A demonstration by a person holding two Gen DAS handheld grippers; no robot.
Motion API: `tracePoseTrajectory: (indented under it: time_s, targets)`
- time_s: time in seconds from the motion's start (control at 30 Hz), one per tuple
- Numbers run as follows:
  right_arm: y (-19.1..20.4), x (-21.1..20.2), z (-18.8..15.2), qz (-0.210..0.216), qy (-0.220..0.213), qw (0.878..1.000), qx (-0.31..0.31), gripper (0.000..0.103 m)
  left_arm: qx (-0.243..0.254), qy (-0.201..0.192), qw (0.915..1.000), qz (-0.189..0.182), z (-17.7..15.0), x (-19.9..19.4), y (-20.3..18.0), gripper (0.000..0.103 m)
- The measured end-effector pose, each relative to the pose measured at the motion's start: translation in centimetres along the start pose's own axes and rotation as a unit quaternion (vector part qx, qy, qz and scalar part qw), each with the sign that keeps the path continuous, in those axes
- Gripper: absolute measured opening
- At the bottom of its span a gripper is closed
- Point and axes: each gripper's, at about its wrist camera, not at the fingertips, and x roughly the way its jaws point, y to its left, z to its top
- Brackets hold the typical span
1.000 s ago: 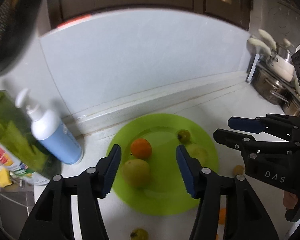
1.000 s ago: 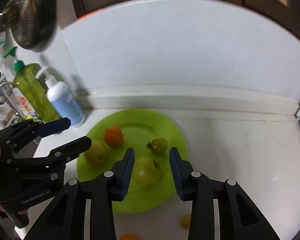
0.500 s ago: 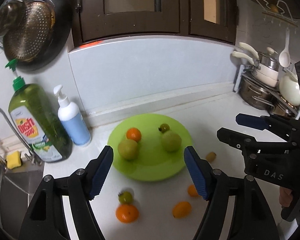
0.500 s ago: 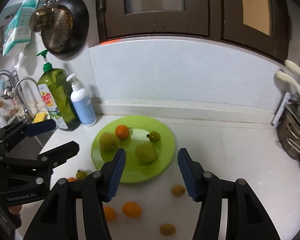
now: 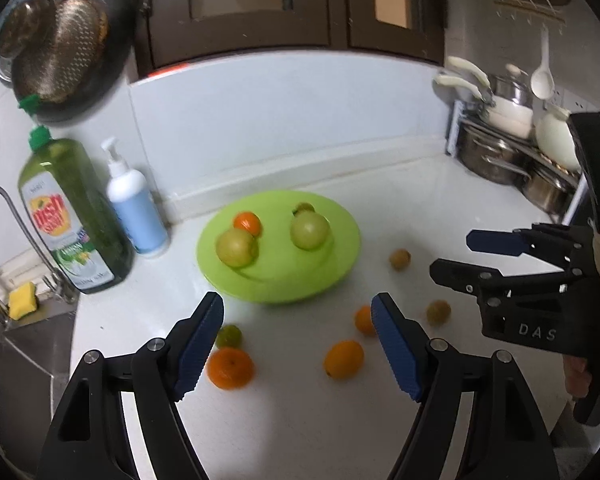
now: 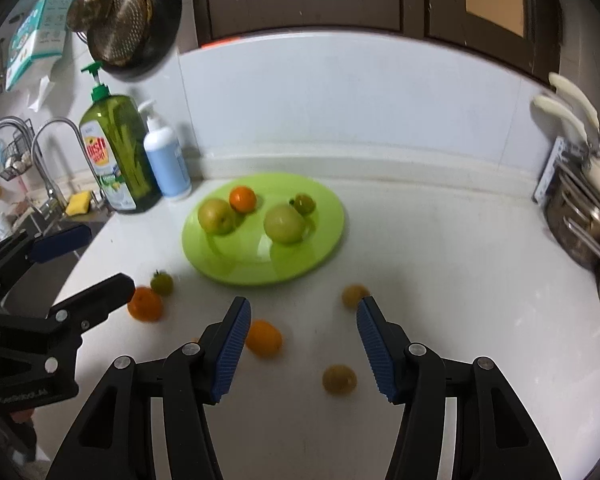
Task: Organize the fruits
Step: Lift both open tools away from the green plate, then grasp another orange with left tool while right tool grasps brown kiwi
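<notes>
Dim, cool indoor light. Soft glare on the white table (image 5: pixel 300 412) and the green plate (image 6: pixel 260 254); fruits slightly blurred; fisheye bending and dark vignetting at every picture corner.

Green dish-soap bottle (image 6: pixel 118 152) beside white-blue pump bottle (image 6: pixel 166 160), yellow sponge (image 6: pixel 78 203), hanging strainer (image 6: pixel 116 26), stacked pots (image 5: pixel 496 152)

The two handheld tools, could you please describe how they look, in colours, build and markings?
Both the left tool and the right tool are black frames with silver screws and ribbed blue pads on the fingers. Seen from the left wrist view, the right tool's body carries white letters "DAS" and a small green light. The left tool's body bears a faint white label, too blurred to read.
</notes>
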Motion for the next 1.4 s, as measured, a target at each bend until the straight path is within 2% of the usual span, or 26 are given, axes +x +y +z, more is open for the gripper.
tracePoseTrajectory:
  time_s: [0.1,0.37,0.6,0.73,0.9,1.07,1.27,1.33,1.4]
  targets:
    - [-0.2,0.4,-1.0,-0.004,0.014,1.000,0.002,0.056,0.014,0.004,0.9999,0.004,-1.0,0.5,-0.7,0.076]
    - [-0.8,2.0,-3.6,-0.006,0.054,0.998,0.011,0.056,0.030,0.033,0.9989,-0.015,-3.0,2.5,-1.9,0.076]
    - [-1.7,3.7,-4.5,-0.014,0.080,0.996,0.026,0.056,0.036,0.068,0.9960,-0.045,-3.8,5.0,-2.8,0.075]
    - [-2.2,4.6,-4.8,-0.016,0.094,0.995,0.035,0.056,0.043,0.083,0.9946,-0.044,-4.1,6.3,-3.3,0.074]
    - [-2.5,5.5,-5.2,-0.012,0.109,0.993,0.042,0.055,0.035,0.096,0.9935,-0.049,-4.1,7.4,-3.1,0.066]
    - [-2.5,6.4,-5.3,-0.014,0.116,0.992,0.041,0.046,0.030,0.107,0.9925,-0.052,-4.1,8.4,-3.1,0.056]
    - [-2.7,7.0,-5.1,-0.013,0.121,0.992,0.041,0.036,0.027,0.119,0.9903,-0.066,-4.3,9.0,-3.1,0.038]
    - [-2.7,7.1,-5.1,-0.014,0.121,0.992,0.040,0.031,0.027,0.122,0.9898,-0.069,-4.3,9.1,-3.1,0.036]
    - [-2.7,7.1,-5.1,-0.014,0.122,0.992,0.038,0.031,0.026,0.122,0.9898,-0.069,-4.3,9.1,-3.1,0.036]
